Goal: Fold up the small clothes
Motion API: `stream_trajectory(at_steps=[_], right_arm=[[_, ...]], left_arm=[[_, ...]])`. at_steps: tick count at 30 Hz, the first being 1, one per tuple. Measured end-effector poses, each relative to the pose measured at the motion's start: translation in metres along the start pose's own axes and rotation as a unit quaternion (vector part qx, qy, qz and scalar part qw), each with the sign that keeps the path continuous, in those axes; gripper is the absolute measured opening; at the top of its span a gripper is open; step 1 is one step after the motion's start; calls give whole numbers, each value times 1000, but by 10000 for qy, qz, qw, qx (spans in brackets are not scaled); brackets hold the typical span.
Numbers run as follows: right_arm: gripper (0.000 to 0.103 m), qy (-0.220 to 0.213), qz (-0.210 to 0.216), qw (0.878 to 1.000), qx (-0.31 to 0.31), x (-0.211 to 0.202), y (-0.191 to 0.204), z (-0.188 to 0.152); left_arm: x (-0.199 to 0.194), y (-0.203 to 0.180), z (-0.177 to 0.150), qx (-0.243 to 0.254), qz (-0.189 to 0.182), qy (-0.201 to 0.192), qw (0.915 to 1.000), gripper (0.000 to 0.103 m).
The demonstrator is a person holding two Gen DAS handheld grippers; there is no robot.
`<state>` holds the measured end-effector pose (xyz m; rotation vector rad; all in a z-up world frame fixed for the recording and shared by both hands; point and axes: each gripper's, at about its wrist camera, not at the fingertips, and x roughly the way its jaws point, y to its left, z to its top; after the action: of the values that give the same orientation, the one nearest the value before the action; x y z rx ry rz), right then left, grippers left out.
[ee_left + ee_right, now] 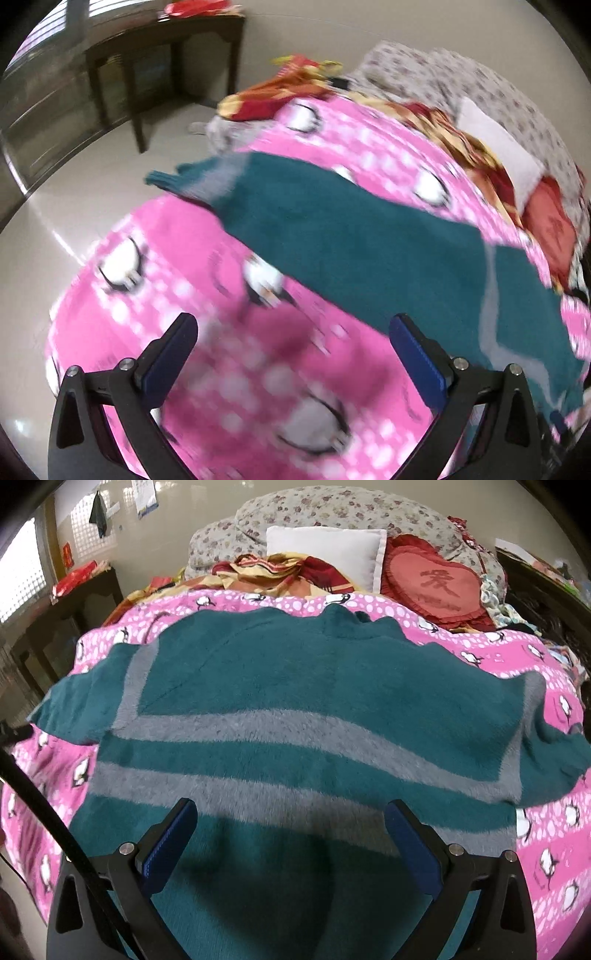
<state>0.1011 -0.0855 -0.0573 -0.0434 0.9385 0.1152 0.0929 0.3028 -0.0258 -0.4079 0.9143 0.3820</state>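
A teal fleece top (295,686) with grey stripes lies spread flat on the pink penguin-print blanket (546,834), collar toward the pillows and sleeves out to both sides. My right gripper (291,830) hovers open over its lower hem, nothing between the fingers. In the left wrist view the same top (351,236) stretches diagonally across the blanket (177,266), one sleeve end hanging near the bed's edge. My left gripper (293,343) is open above bare blanket, its right finger (417,354) close to the top's edge. That view is motion-blurred.
At the head of the bed lie a white pillow (325,554), a red heart cushion (436,579), a crumpled red-yellow cloth (280,572) and a floral quilt (332,513). A dark wooden table (166,55) stands on the pale floor (55,221) beside the bed.
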Motion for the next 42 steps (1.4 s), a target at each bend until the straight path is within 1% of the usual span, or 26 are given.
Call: stream_trajectory(at_steps=[2,3,5,8,11,13,14,15,16,17,18,19,20,21,22,23,24,25,27,29,31,34,37,39,41,42], right_arm=[[103,20,49,10000,2,3,2,2],[103,31,96,9999,1,4,3,2],[103,68,118,9999,-41,7,5,1],[103,117,101,9998,-135,11,10,0],[103,148,141,9996,-178,14,13,1],[103,163,155,9996,-198,15,15,2],[103,161,168,9995,-213,16,16,3],[103,155,179,9995,-227,16,17,3],[103,156,184,9994,-238,17,18,3],[103,161,196,9994,-252,17,18,3],[103,172,218,9993,-255,18,18,2],[103,181,236,9992,-248,17,18,2],[103,183,260,9992,-235,17,18,1],[103,177,282,9992,-220,17,16,1],[103,164,302,9992,-193,16,14,0],[103,155,310,9993,-168,15,12,0],[103,138,313,9993,-128,14,10,0],[103,114,318,9994,-65,12,6,1],[103,60,346,9994,72,9,-3,3],[103,4,368,9991,216,4,-13,4],[103,-64,349,9988,348,-1,-24,5],[103,-173,317,9977,577,-12,-44,6],[103,-300,201,9965,756,-25,-66,5],[103,-357,95,9959,830,-31,-79,4],[103,-392,-38,9948,944,-37,-95,4],[103,-410,-96,9940,1005,-39,-102,4]], left_arm=[[5,20,13,-297,-83,-46,9995,103],[9,32,21,-516,-207,-42,9984,103],[22,51,34,-913,-425,41,9949,103],[42,70,47,-1419,-555,133,9882,103],[53,75,54,-1663,-590,91,9843,103],[61,75,60,-1726,-601,83,9831,102],[65,73,63,-1728,-654,66,9828,100],[67,71,66,-1703,-652,29,9832,91],[68,70,69,-1646,-578,-31,9847,75],[71,66,74,-1538,-529,-92,9866,65],[72,64,77,-1445,-496,-109,9882,39],[74,61,79,-1381,-550,-88,9888,7],[76,59,80,-1366,-708,6,9881,6],[73,57,81,-1368,-811,-16,9873,6],[67,51,80,-1286,-796,-119,9884,6],[58,43,80,-1130,-765,-228,9904,6],[46,33,78,-994,-858,-327,9908,5],[31,20,75,-842,-1089,-434,9895,5],[5,-9,70,-501,-1384,-602,9873,5],[-19,-45,64,-76,-1689,-736,9829,5],[-42,-95,51,479,-2107,-793,9731,5],[-55,-159,28,1100,-2521,-621,9594,5],[-51,-228,-6,1680,-2824,-308,9440,5],[-41,-262,-26,1964,-2864,-110,9377,5],[-24,-292,-46,2157,-2923,222,9314,5],[-14,-305,-56,2294,-2980,407,9257,5]])
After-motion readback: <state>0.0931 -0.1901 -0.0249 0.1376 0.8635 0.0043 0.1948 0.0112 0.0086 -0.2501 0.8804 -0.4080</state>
